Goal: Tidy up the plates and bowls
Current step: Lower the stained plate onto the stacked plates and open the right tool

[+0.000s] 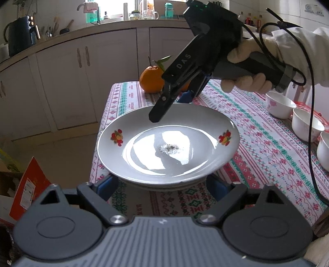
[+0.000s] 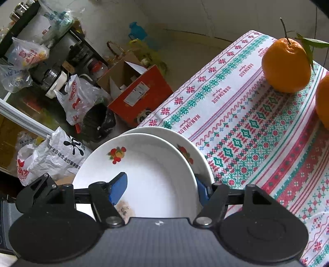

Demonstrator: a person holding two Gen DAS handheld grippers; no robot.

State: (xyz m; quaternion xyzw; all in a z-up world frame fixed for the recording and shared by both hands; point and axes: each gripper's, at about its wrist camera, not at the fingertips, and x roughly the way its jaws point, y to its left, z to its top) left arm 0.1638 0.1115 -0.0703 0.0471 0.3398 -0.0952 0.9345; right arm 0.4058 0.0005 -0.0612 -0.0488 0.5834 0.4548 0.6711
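Daylight is streaming from the window point(image 1: 141, 8), glaring off the plate point(image 1: 164, 147); fisheye distortion is bending and darkening both pictures' edges.

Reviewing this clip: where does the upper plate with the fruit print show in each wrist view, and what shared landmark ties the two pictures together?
Left wrist view: the upper plate fills the centre, the right gripper reaching over its far rim.
Right wrist view: the same plate sits bottom centre, atop a second plate.
Shared landmark: the stemmed orange on the patterned tablecloth.
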